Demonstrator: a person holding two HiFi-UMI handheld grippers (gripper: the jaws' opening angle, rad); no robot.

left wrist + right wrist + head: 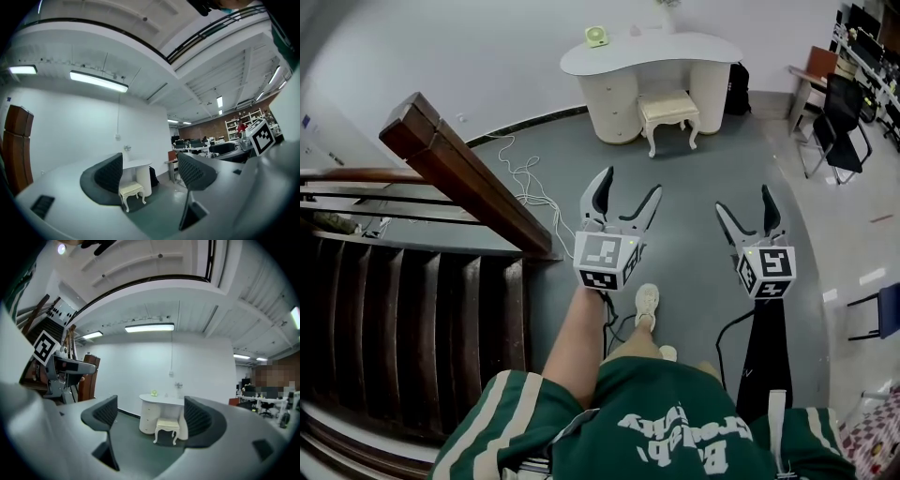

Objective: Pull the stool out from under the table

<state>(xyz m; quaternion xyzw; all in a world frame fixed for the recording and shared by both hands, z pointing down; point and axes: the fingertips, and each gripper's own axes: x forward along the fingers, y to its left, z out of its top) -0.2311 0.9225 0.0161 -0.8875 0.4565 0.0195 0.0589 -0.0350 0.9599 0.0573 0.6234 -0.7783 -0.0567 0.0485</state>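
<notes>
**A:** Where is the stool?

**B:** The cream stool [668, 114] stands on the grey floor at 12 o'clock in the head view. Its back half is tucked into the knee gap of a curved white table [703, 47]. The seat and front legs stick out toward the person.

**A:** How does it lie relative to the claws?

**B:** Well apart from both. The left gripper [630, 185] is held mid-frame, with the stool at its 1 o'clock. The right gripper [742, 200] is beside it, with the stool at its 11 o'clock. Neither touches it.

**A:** Are the claws gripping anything?

**B:** No, both are released. Their jaws are spread wide and hold nothing. In each gripper view the stool appears small and distant in the gap between the pads.

**A:** What surrounds this?

**B:** A small green fan [596, 37] sits on the table's 9 o'clock end. A black bag [738, 89] stands at the table's 3 o'clock side. A white cable [525, 178] trails on the floor at the left gripper's 9 o'clock. A dark wooden stair rail [459, 169] is beyond the cable. Black chairs [842, 127] stand at 2 o'clock. The person's shoe [647, 302] is at the left gripper's 6 o'clock.
</notes>
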